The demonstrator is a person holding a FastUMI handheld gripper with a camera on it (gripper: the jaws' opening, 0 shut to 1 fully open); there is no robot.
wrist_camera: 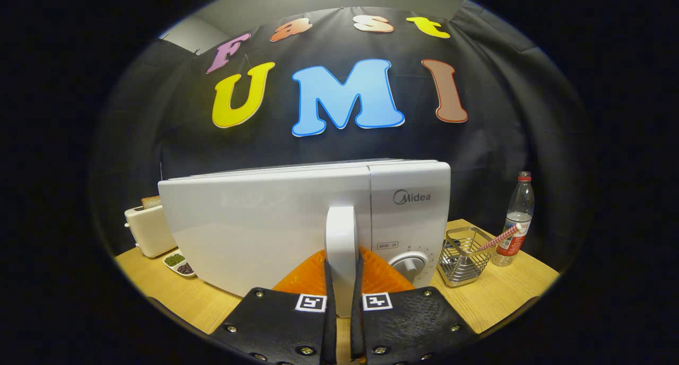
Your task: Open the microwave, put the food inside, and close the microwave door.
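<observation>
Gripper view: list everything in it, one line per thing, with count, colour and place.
White microwave oven: one, white, on the table just ahead of the fingers.
White vertical door handle: one, white, between the two fingers.
Round timer knob: one, white, right of the handle.
Cream toaster with bread slice: one, cream, left of the microwave.
Small two-part white dish: one, holding green and dark bits, in front of the toaster.
Wire metal basket: one, silver, right of the microwave.
Striped straw: one, red and white, leaning from the basket.
Clear plastic bottle: one, red cap, beyond the basket.
Wooden table: one, light wood.
Gripper: one, both fingers pressing on the handle.
</observation>
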